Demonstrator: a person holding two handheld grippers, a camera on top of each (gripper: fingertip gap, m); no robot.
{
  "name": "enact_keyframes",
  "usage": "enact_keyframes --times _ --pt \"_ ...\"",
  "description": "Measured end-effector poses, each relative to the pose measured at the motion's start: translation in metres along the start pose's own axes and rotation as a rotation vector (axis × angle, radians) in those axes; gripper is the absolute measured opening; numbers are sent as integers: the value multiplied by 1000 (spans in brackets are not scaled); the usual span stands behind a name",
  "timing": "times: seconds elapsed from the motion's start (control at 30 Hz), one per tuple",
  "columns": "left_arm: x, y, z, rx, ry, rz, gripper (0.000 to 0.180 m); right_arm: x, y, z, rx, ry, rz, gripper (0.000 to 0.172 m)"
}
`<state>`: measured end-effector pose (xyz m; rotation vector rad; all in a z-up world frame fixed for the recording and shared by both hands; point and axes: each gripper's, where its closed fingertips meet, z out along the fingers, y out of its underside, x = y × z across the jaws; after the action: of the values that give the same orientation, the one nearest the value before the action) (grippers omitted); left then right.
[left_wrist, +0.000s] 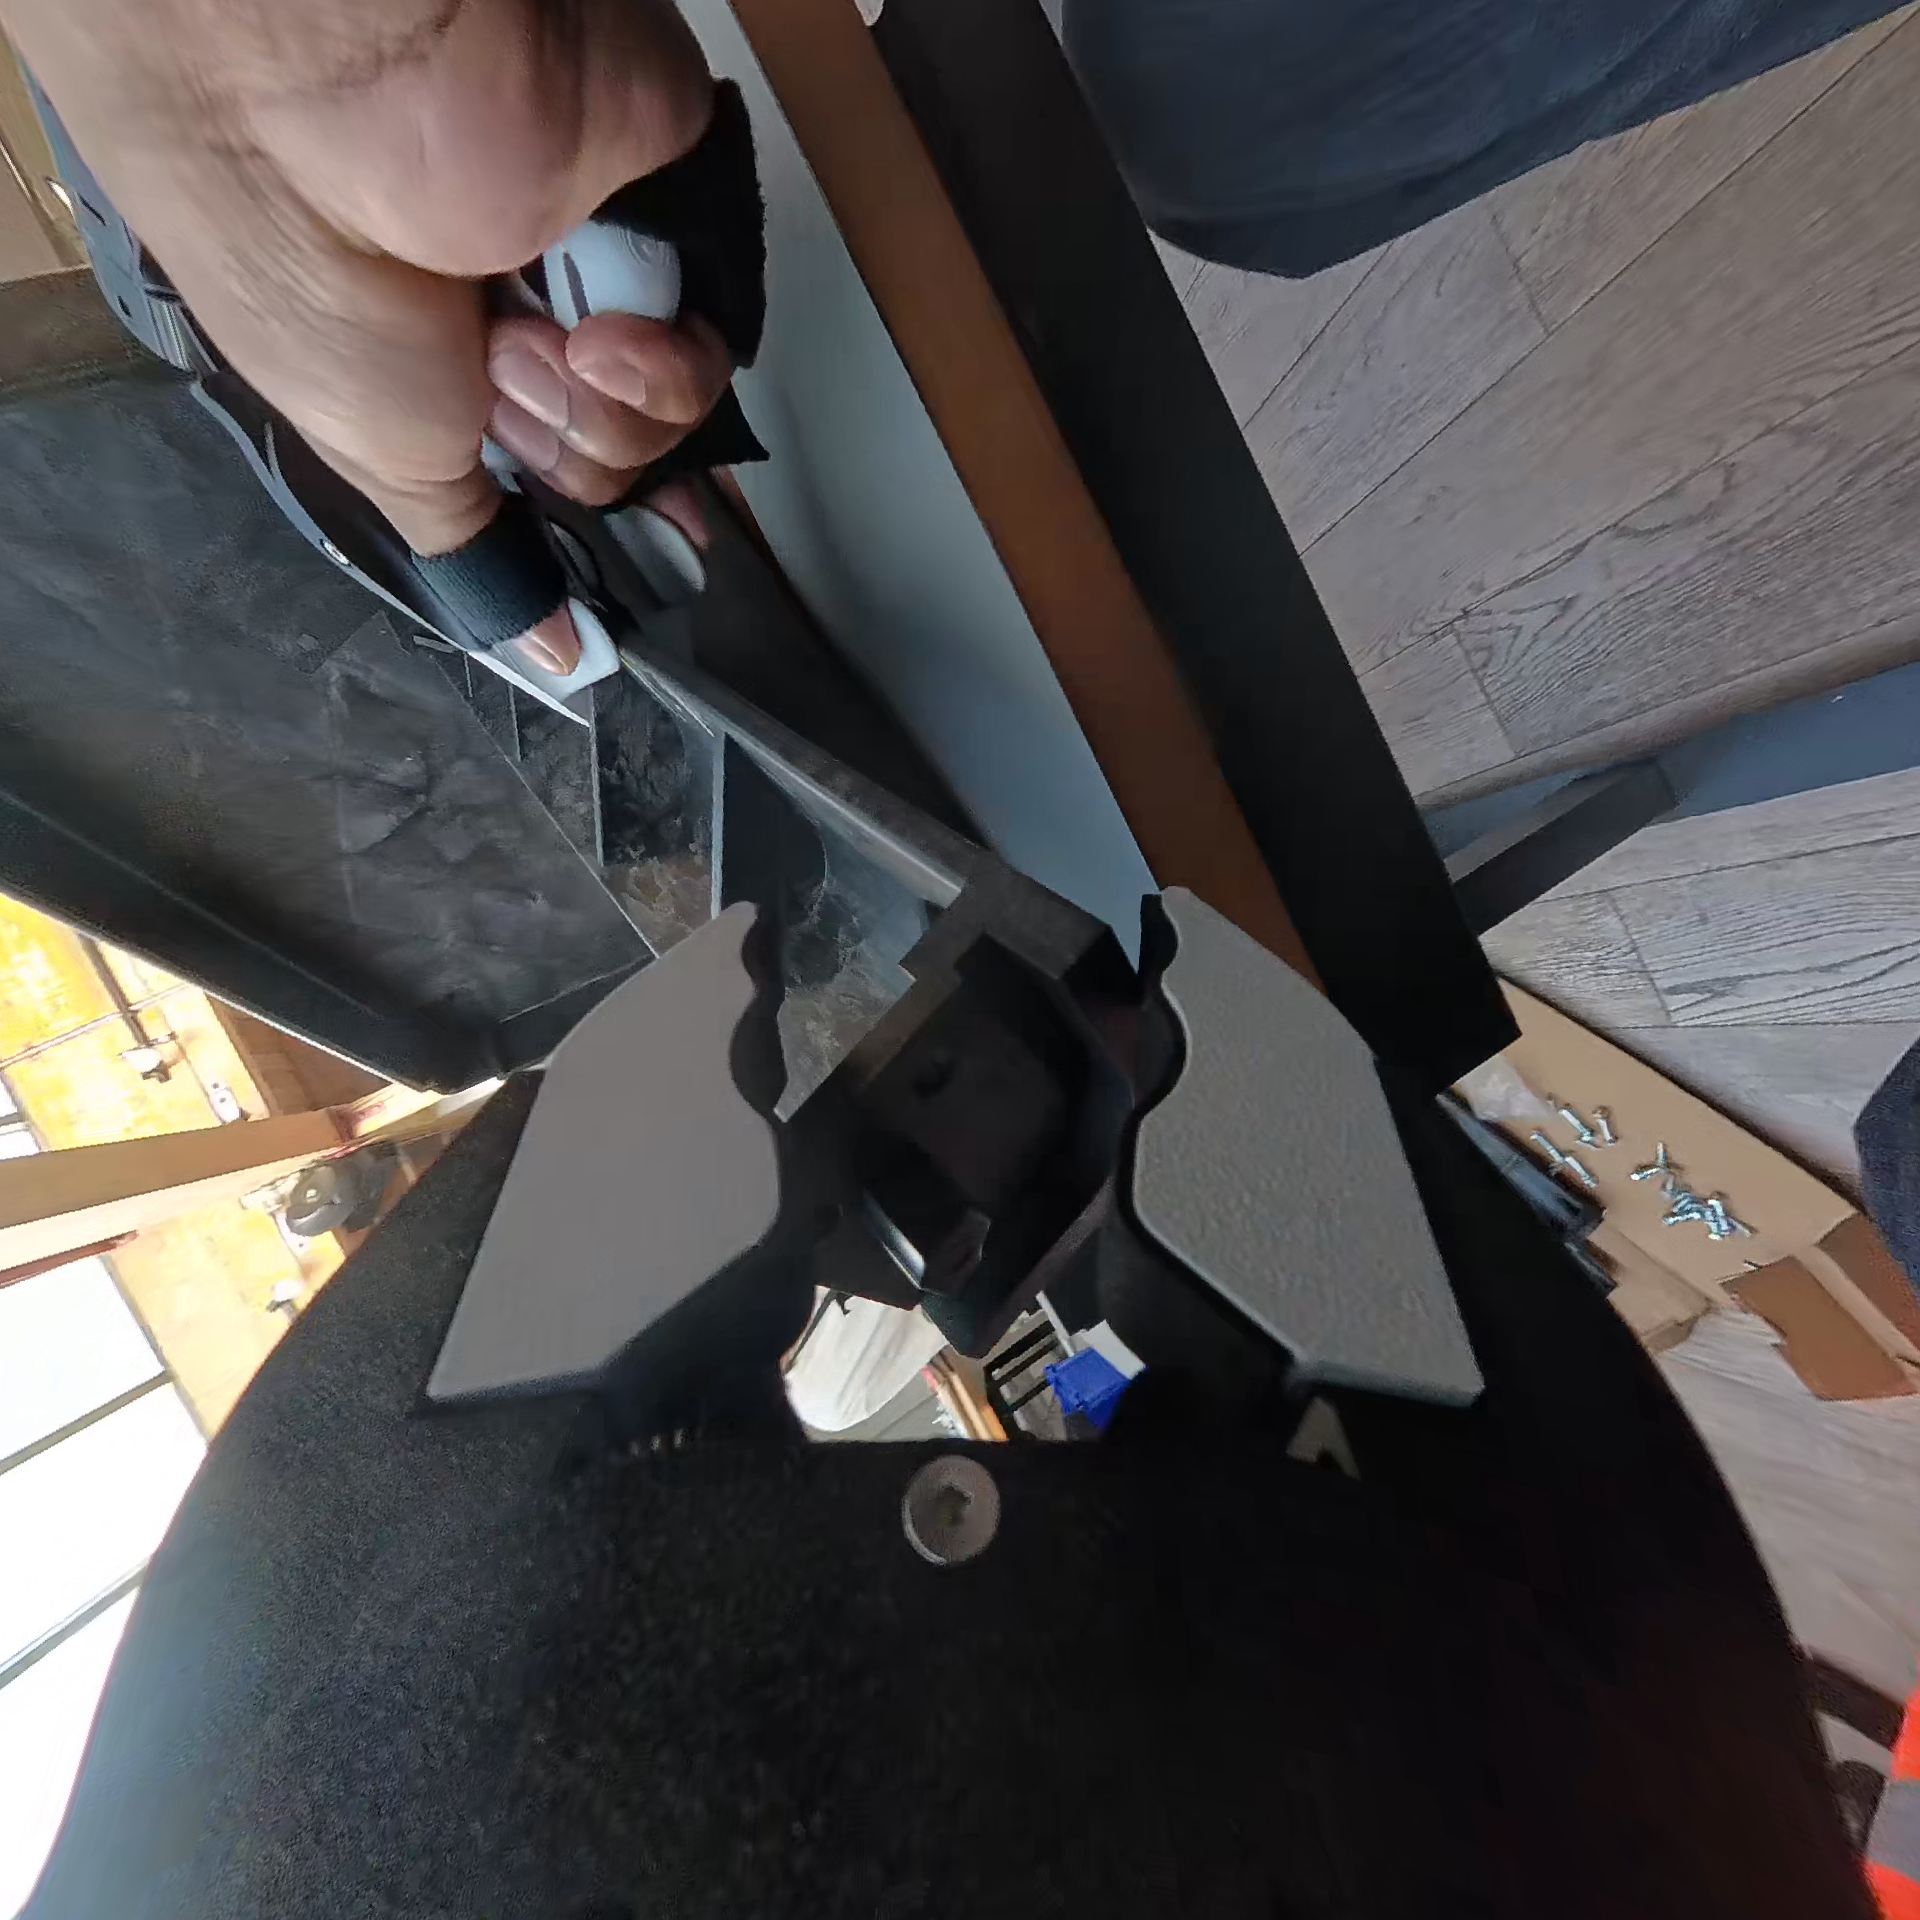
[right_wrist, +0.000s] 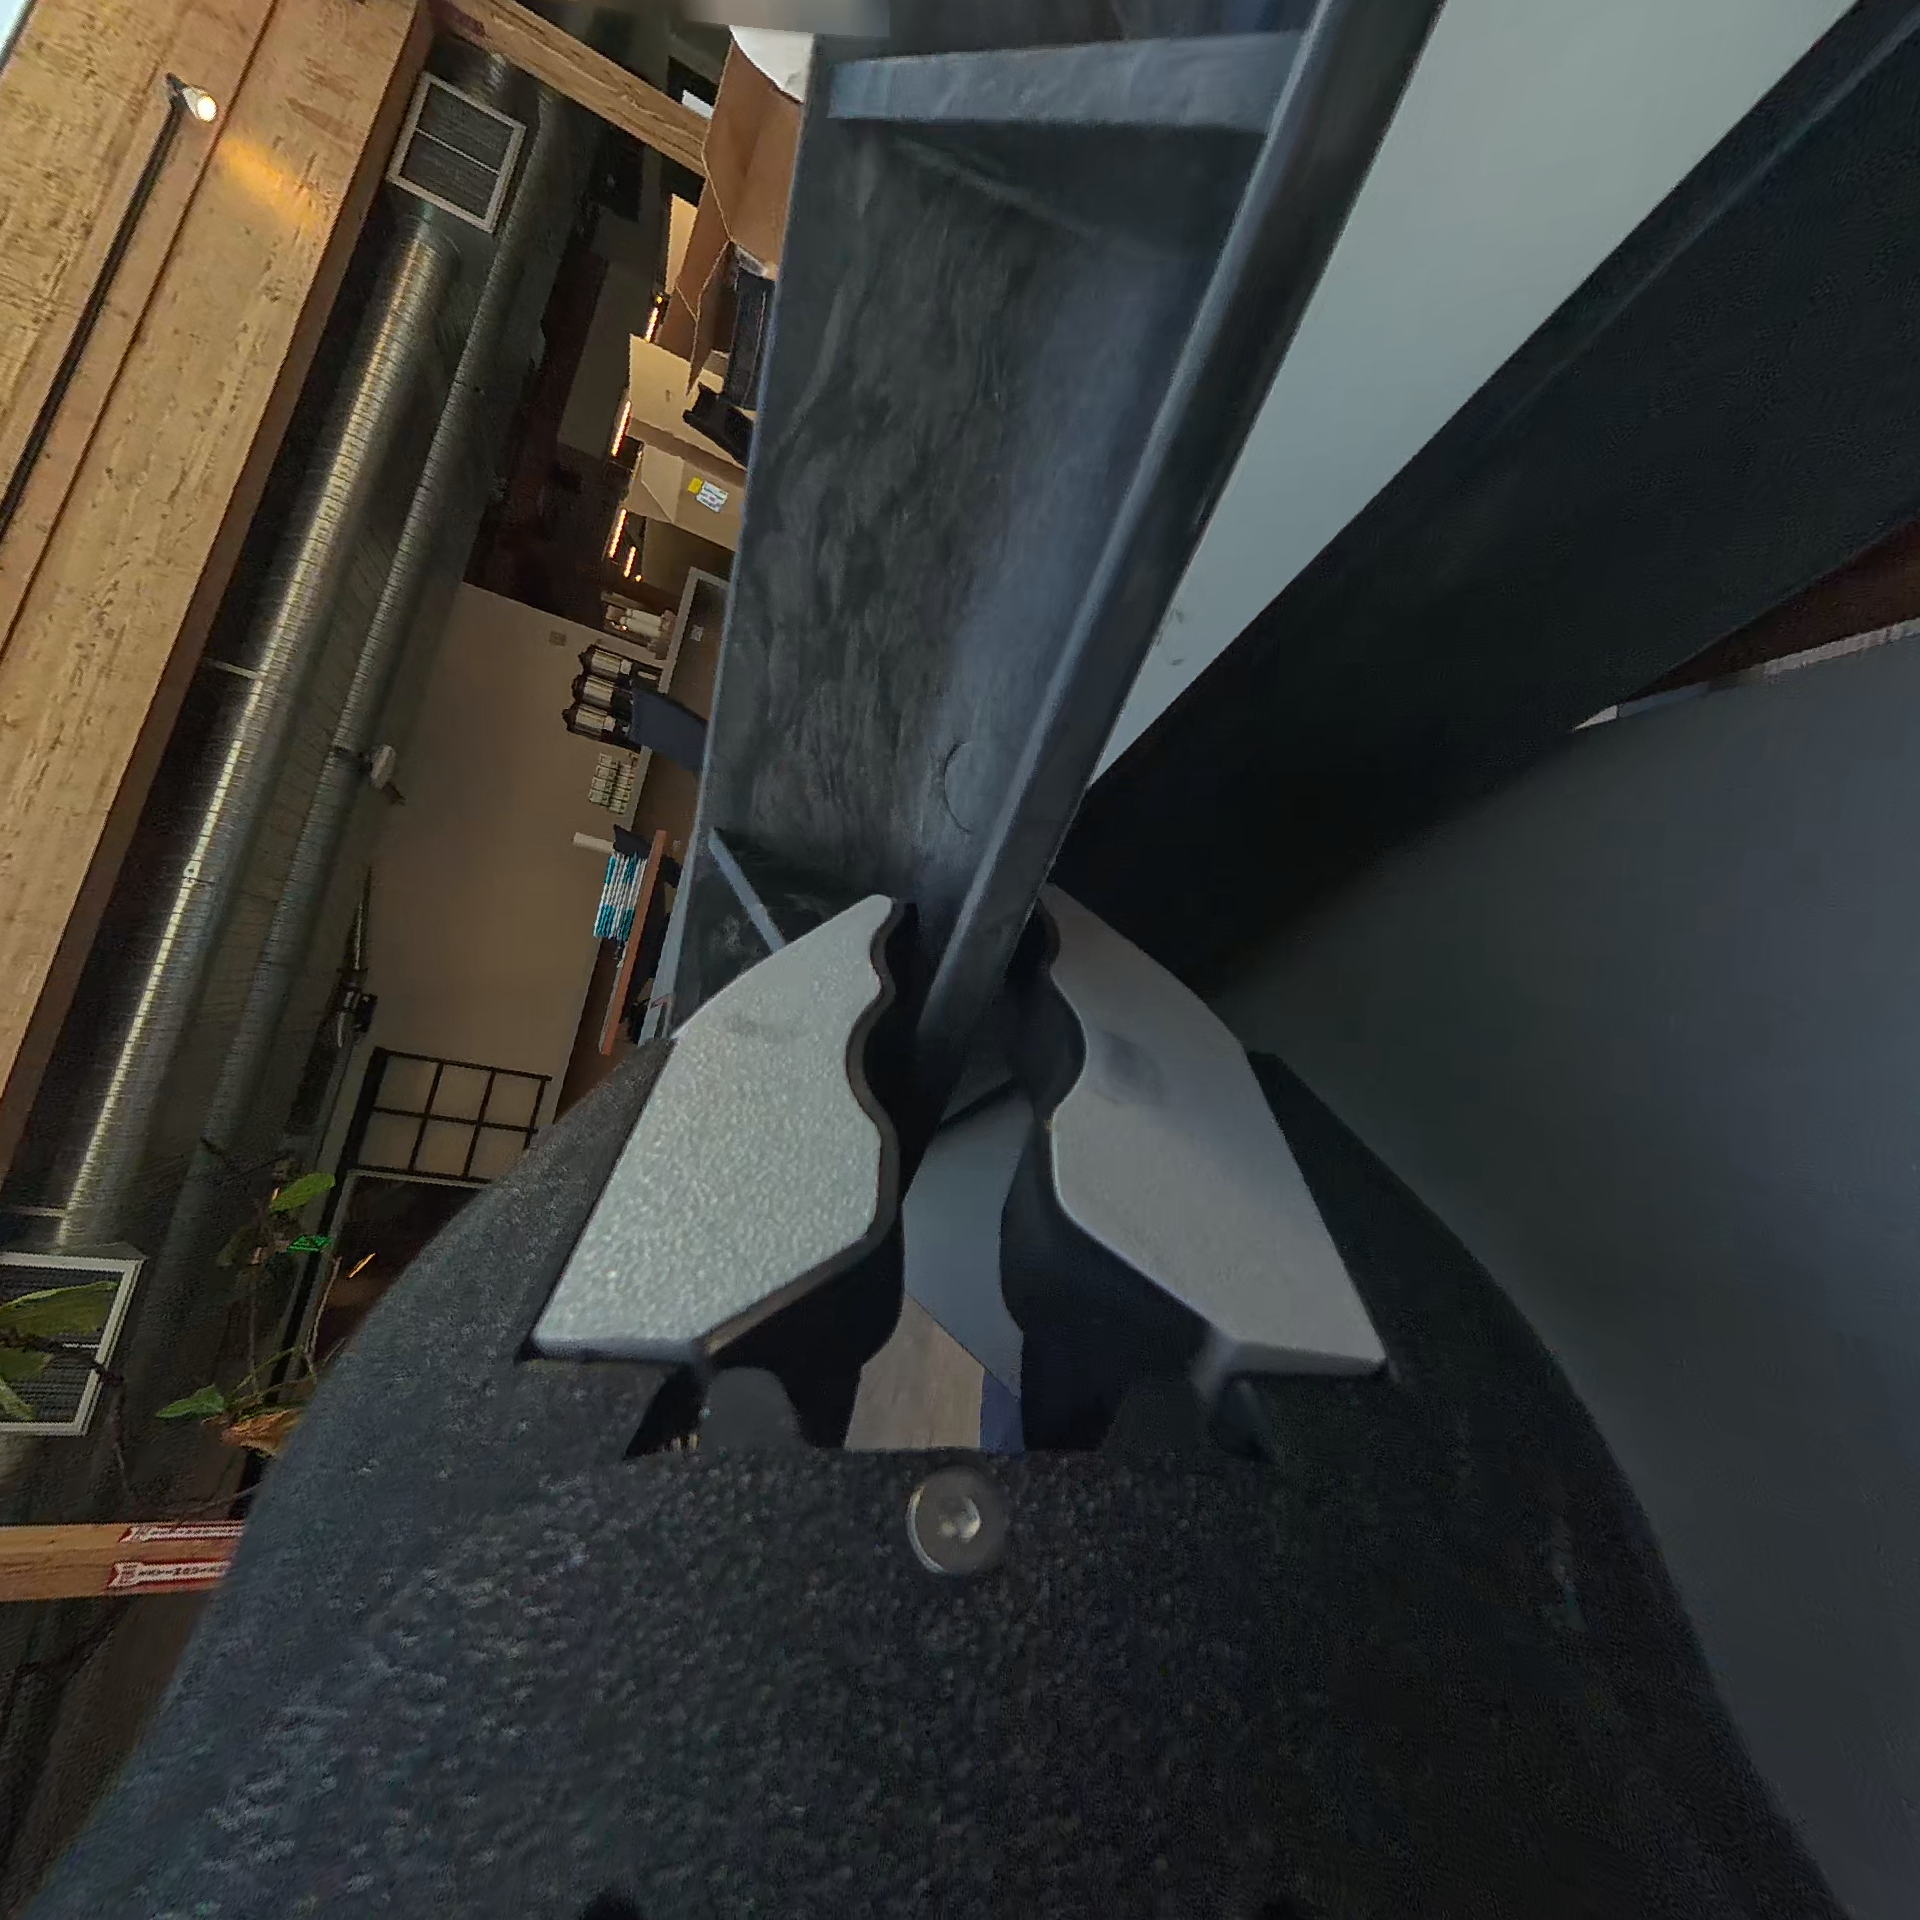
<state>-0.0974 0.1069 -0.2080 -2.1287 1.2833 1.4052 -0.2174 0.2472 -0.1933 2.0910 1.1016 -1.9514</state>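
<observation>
Left wrist view: the left tongs (left_wrist: 961, 935) stand spread wide, released, with a black bracket (left_wrist: 997, 1101) between the fingers and clear gaps beside it. A hand (left_wrist: 416, 260) grips the other tool's handle above, along a dark plastic panel (left_wrist: 260, 675). Screws (left_wrist: 1652, 1184) lie on cardboard (left_wrist: 1704, 1236) on the wooden floor (left_wrist: 1610, 468). Right wrist view: the right tongs (right_wrist: 971, 935) are clenched on the panel's thin dark edge (right_wrist: 1122, 582), pads against both its sides.
</observation>
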Motion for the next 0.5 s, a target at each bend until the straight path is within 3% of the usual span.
enact_keyframes --times 0.17,0.23,0.37,0.5 --pt "-9 5 -8 135 75 -141 66 -5 -1 -3 -7 -54 -37 31" --pt "-17 6 -13 212 111 -231 66 -8 -4 -9 -22 -56 -136 34" --pt "-35 7 -22 360 160 -392 66 -27 -11 -34 -53 -96 -502 44" --pt "-52 9 -28 513 168 -531 66 -33 -32 -53 -166 -6 -1051 53"
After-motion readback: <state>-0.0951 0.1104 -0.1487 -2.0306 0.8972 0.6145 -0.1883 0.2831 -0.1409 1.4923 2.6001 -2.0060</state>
